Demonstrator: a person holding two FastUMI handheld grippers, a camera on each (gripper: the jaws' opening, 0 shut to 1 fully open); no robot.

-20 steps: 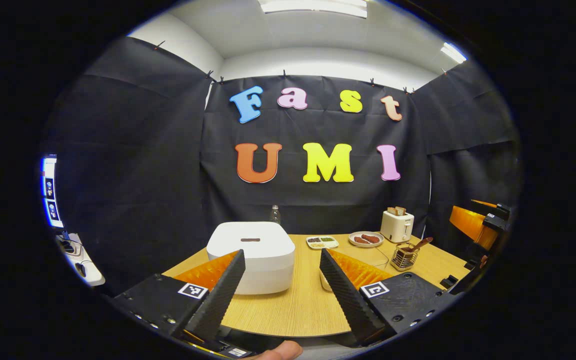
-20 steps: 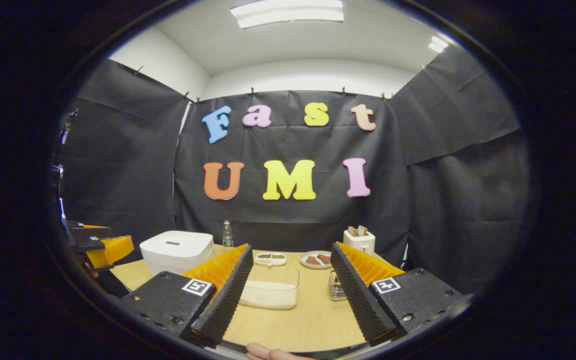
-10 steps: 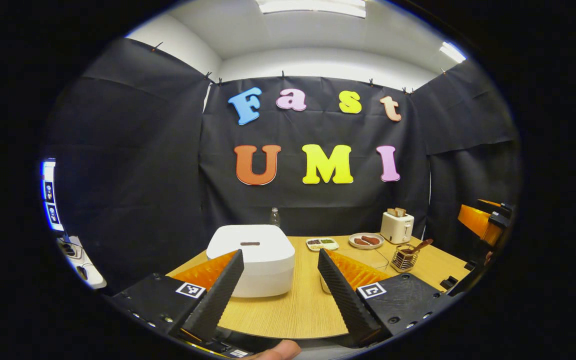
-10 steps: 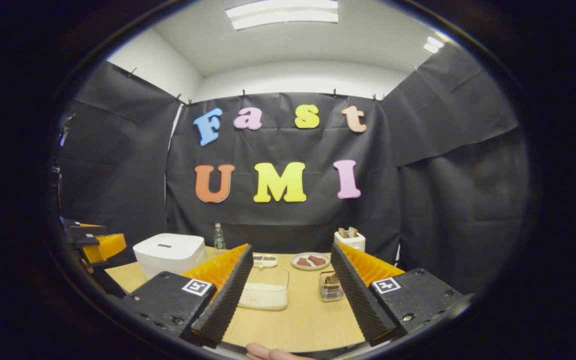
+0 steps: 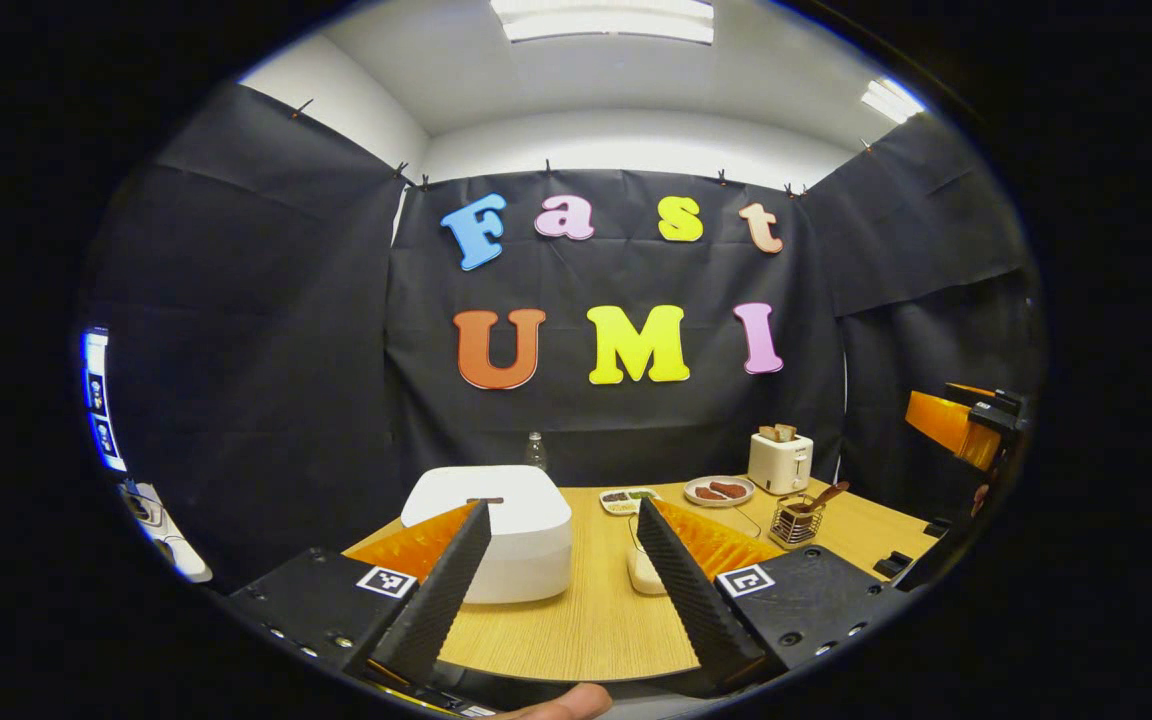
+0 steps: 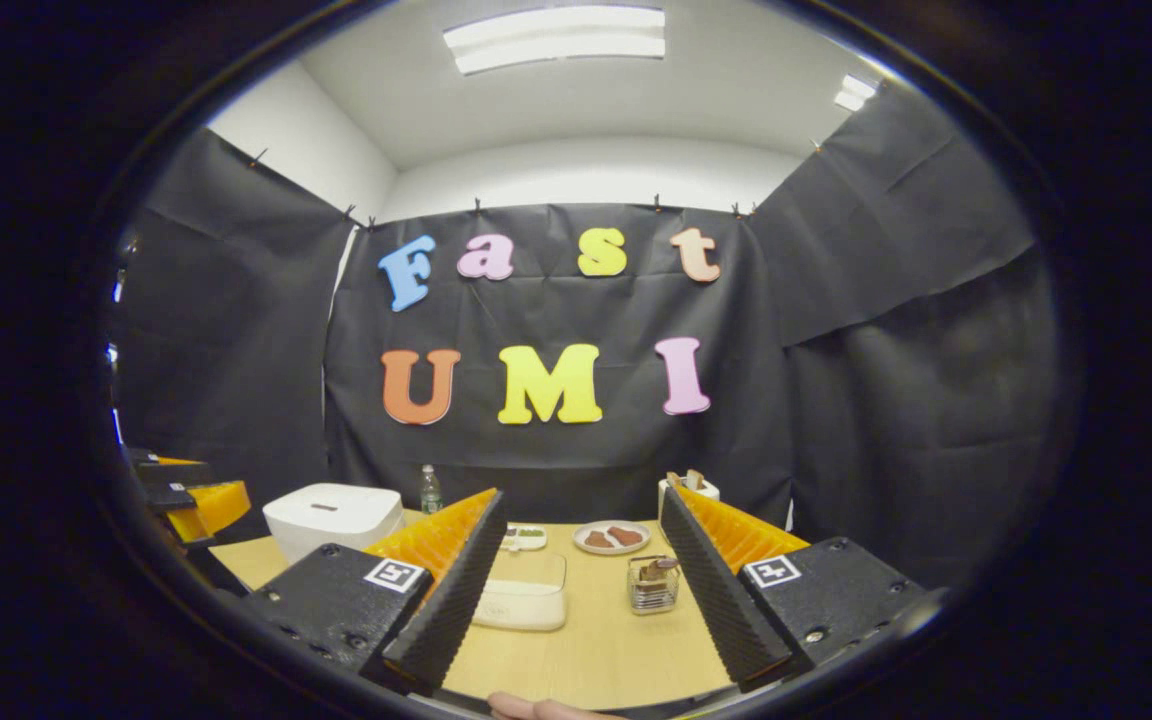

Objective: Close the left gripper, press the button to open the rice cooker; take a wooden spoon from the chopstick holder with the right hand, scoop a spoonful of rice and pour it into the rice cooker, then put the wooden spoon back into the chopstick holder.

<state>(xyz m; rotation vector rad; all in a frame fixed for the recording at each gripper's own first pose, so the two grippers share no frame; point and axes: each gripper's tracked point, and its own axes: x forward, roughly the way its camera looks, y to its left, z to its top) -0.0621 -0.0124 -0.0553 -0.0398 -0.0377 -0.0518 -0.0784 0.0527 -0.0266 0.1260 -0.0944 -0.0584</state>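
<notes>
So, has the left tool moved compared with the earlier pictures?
Yes. In the left gripper view the left tool has drawn back from the white rounded rice cooker, which looks smaller and farther away.

The wooden bench (image 5: 586, 630) carries a closed white rice cooker (image 5: 496, 530), a clear rice container (image 6: 526, 595), a wire chopstick holder (image 5: 794, 520), a plate (image 5: 718, 490), a toaster (image 5: 779, 462), a divided dish (image 5: 626, 497) and a bottle (image 6: 429, 490).

1. The table (image 5: 586, 620) is surfaced in pale, matt wood grain.
2. The rice cooker (image 5: 516, 540) is cased in smooth white plastic.
3. The chopstick holder (image 5: 794, 522) is formed of thin metal wire.
4. The rice container (image 6: 526, 600) is moulded in clear, glossy plastic.
5. The booth wall (image 6: 886, 400) is hung with matt, creased cloth.
</notes>
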